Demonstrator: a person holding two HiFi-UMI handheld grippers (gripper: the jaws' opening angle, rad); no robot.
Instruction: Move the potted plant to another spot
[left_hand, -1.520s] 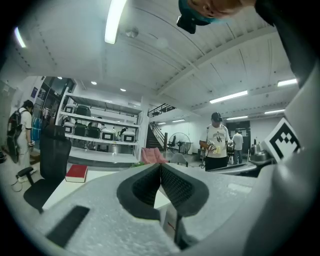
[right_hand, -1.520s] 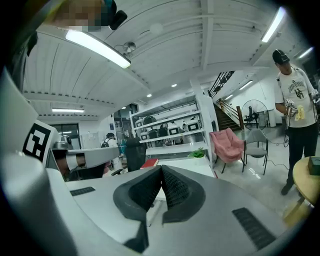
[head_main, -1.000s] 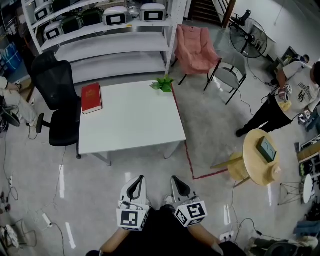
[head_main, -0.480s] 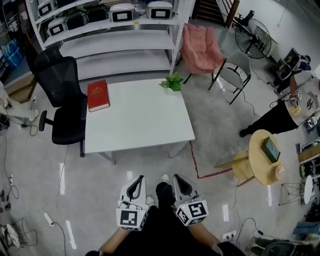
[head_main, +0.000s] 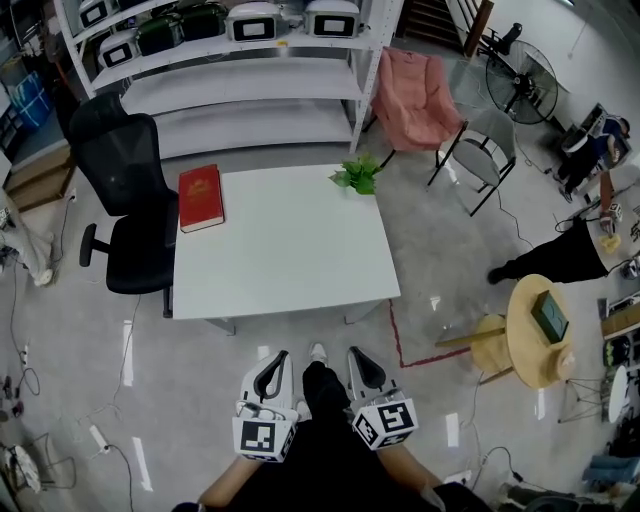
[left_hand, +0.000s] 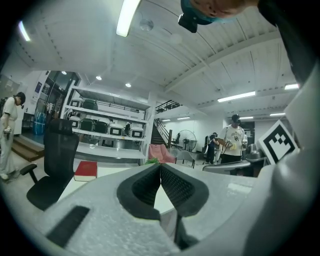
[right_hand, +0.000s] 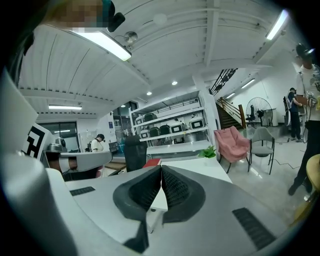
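Since the earlier frame the tabletop (head_main: 285, 250) has come closer to the camera and shifted slightly right; the person has stepped towards its near edge, and a foot now shows between the two tools.

Findings:
- The left tool (head_main: 275, 365) and right tool (head_main: 358, 365) are held low and near the body, well short of the tabletop. Each tool's own view shows its jaws pressed together with nothing between them.
- The potted plant (head_main: 358, 177) stands at the far right corner of the tabletop, right by the edge, untouched. A red book (head_main: 200, 197) lies at the far left, well apart from it.

Step in hand, as judged: the approach, with the grasp not yet begun. The plant is across the full depth of the tabletop, so going round the right side looks better than leaning over. Open the right tool wide before reaching in. Take the pot rather than the leaves, though foliage hides the pot from here. Lift straight up before carrying it across, since a sideways nudge at that corner could tip it off.

Clearances:
- The middle and near part of the tabletop are bare, giving ample room to set the plant down.
- The floor on the right side is open, but a pink chair (head_main: 415, 95) and a grey chair (head_main: 480, 150) stand beyond the far right corner.
- A black office chair (head_main: 125, 200) crowds the left side.
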